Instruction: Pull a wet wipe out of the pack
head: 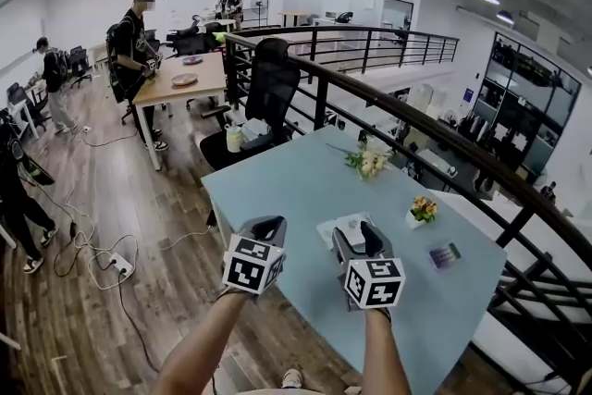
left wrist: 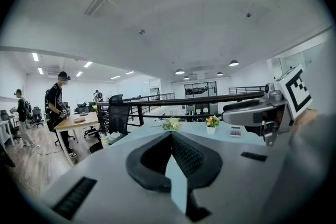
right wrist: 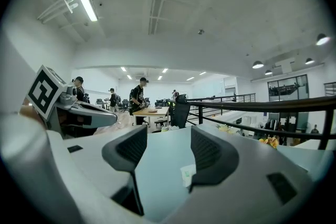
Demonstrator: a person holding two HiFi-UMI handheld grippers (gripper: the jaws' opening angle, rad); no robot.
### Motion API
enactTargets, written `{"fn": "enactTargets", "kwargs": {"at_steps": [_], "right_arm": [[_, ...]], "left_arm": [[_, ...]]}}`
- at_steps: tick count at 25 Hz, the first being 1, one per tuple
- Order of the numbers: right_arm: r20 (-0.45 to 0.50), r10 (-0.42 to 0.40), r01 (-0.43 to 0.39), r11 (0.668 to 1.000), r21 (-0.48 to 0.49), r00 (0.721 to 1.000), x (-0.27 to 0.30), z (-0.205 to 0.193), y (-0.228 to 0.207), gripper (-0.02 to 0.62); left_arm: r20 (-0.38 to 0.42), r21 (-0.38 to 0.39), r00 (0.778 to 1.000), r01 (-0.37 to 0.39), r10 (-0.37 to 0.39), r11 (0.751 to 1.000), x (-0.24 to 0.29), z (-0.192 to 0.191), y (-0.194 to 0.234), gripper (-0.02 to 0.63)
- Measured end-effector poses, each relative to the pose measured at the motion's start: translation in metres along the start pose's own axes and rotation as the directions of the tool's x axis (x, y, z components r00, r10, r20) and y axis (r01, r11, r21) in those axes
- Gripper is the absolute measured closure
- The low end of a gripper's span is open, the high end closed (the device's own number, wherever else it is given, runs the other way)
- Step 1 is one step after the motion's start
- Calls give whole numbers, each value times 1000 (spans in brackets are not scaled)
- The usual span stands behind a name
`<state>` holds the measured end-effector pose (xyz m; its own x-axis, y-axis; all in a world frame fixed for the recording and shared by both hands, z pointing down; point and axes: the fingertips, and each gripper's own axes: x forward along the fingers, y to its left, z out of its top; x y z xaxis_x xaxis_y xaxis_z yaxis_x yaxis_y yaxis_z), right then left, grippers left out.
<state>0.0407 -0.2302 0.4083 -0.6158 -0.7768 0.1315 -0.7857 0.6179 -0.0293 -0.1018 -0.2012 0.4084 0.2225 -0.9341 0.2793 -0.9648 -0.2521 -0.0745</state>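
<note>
White wipe pack [head: 344,225] lies on the table [head: 277,180] just beyond my right gripper [head: 357,239], its jaws parted (left gripper [head: 266,224] closed, empty).

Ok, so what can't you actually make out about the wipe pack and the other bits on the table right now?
Wet wipe pack: in the head view the right gripper covers its near part, so its flap and any wipe are hidden.
Same pack in the right gripper view: only a corner shows past one jaw.
Small card-like item, head view: too small to identify.
Left gripper view: the pack does not show.
</note>
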Motion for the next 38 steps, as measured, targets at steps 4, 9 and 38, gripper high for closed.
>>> {"fn": "enactTargets", "kwargs": {"at_steps": [4,9,38], "right_arm": [[-8,-21,21,1000,-3,1000,13,0,-34,347],[-16,-42,42,999,-1,999,25,-1,-69,347],[-71,-231,233,972,17,970,73,-37,-151,339]], "left_arm": [[-6,6,1000,15,-15,1000,34,6,-5,611],[-8,7,1000,26,-26,1000,70,15,-14,611],[-17,28,975,221,-221,975,205,12,-21,611]]}}
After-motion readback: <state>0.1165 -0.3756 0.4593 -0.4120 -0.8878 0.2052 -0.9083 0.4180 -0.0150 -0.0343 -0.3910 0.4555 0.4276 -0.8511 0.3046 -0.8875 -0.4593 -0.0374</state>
